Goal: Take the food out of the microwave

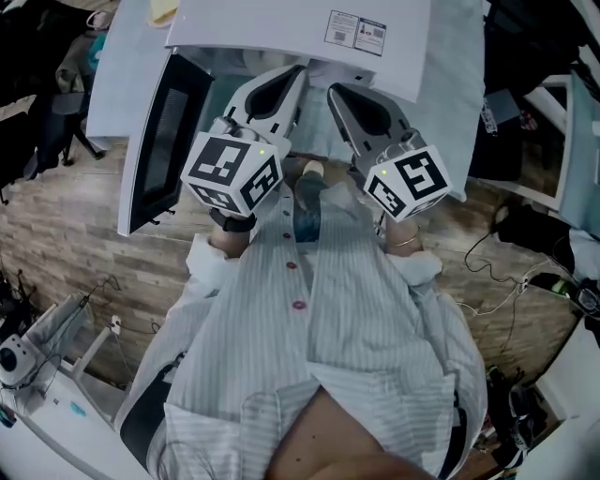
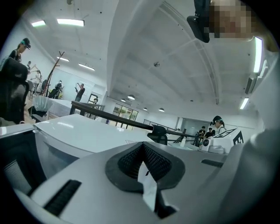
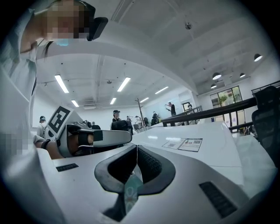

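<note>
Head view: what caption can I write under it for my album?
The left gripper and right gripper, both shut, face a white microwave, door open.

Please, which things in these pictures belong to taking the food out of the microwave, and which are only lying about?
For the job:
- microwave
- its open door
- left gripper, jaws shut
- right gripper, jaws shut
The food itself is not visible.

Lying about:
- cables on the floor
- office chair
- yellow item
</note>
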`<state>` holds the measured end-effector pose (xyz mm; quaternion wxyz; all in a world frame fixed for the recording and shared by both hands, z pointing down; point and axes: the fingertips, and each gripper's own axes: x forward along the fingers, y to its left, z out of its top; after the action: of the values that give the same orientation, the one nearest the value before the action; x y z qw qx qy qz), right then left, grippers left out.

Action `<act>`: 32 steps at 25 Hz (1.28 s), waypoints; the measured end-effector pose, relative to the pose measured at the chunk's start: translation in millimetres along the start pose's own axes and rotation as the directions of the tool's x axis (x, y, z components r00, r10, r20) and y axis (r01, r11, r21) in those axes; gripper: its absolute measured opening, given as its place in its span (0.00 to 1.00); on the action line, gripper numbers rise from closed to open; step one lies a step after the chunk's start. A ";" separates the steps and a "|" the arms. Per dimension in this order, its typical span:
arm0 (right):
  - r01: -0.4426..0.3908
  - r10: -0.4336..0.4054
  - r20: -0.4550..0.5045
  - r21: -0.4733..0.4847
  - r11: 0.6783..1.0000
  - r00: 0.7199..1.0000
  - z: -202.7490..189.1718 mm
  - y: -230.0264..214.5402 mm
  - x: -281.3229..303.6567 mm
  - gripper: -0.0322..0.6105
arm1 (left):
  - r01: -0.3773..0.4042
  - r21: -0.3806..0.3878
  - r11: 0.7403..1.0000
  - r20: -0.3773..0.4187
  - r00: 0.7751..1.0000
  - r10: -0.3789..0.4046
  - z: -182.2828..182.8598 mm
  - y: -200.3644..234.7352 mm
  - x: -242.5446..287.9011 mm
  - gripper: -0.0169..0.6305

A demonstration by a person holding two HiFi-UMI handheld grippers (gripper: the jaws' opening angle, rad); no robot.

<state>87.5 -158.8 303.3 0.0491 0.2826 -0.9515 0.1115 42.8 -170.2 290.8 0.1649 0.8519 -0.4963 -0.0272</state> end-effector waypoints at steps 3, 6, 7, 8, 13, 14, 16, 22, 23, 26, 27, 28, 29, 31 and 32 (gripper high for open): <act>-0.011 0.011 -0.006 0.006 1.000 1.000 0.1 -1.8 0.4 0.10 | -0.017 -0.004 1.000 -0.006 1.000 0.017 -2.7 0.4 -0.1 0.04; -0.003 0.003 -0.011 0.023 1.000 1.000 -2.3 -3.7 3.1 0.10 | -0.022 -0.009 1.000 -0.017 1.000 0.022 -3.8 5.1 0.8 0.04; -0.002 0.002 -0.012 0.025 1.000 1.000 -2.8 -3.3 4.7 0.10 | -0.022 -0.009 1.000 -0.019 1.000 0.022 -3.1 7.3 0.8 0.04; 0.000 0.001 -0.013 0.027 1.000 1.000 -3.1 -2.7 6.6 0.10 | -0.020 -0.009 1.000 -0.020 1.000 0.020 -2.0 9.4 0.7 0.04; 0.018 -0.017 -0.017 0.036 0.999 1.000 -4.1 -0.9 20.5 0.10 | -0.003 -0.007 1.000 -0.020 1.000 0.002 6.1 23.0 1.0 0.04; 0.021 -0.020 -0.019 0.032 0.999 1.000 -4.5 0.0 23.6 0.10 | 0.000 -0.007 1.000 -0.022 1.000 0.000 6.4 26.0 0.9 0.04; 0.028 -0.028 -0.019 0.029 0.999 0.999 -4.3 0.6 29.6 0.10 | 0.009 -0.008 1.000 -0.028 1.000 -0.009 6.2 31.7 1.5 0.04; 0.078 -0.076 -0.031 0.048 0.996 0.997 -14.4 -4.0 41.7 0.10 | 0.025 -0.029 0.999 -0.044 0.999 -0.026 -1.4 50.8 1.4 0.04; 0.084 -0.083 -0.030 0.051 0.995 0.996 -16.2 -4.5 43.4 0.10 | 0.029 -0.034 0.999 -0.045 0.999 -0.030 -3.3 53.7 1.8 0.04; 0.105 -0.102 -0.038 0.062 0.993 0.994 -24.6 -6.0 47.7 0.10 | 0.042 -0.049 0.998 -0.050 0.998 -0.044 -11.1 59.7 3.5 0.04; 0.110 -0.107 -0.042 0.066 0.992 0.993 -28.4 -6.0 49.6 0.10 | 0.045 -0.052 0.998 -0.055 0.997 -0.048 -14.6 61.8 3.8 0.04; 0.114 -0.111 -0.047 0.070 0.991 0.993 -32.6 -6.0 51.7 0.10 | 0.047 -0.053 0.997 -0.062 0.997 -0.050 -18.4 64.2 4.1 0.04; 0.117 -0.114 -0.052 0.075 0.990 0.992 -36.7 -6.4 53.7 0.10 | 0.048 -0.056 0.997 -0.071 0.996 -0.052 -22.6 66.7 4.7 0.04; 0.124 -0.119 -0.062 0.088 0.988 0.991 -44.6 -8.1 56.5 0.10 | 0.050 -0.061 0.997 -0.088 0.995 -0.055 -31.0 70.8 7.0 0.04; 0.129 -0.123 -0.066 0.096 0.987 0.990 -48.1 -9.0 57.7 0.10 | 0.050 -0.065 0.997 -0.096 0.994 -0.056 -35.1 72.7 8.0 0.04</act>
<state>45.6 -184.9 360.7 0.0702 0.3408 -0.9231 0.1638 -6.6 -201.1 347.3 0.2148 0.8596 -0.4636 -0.0054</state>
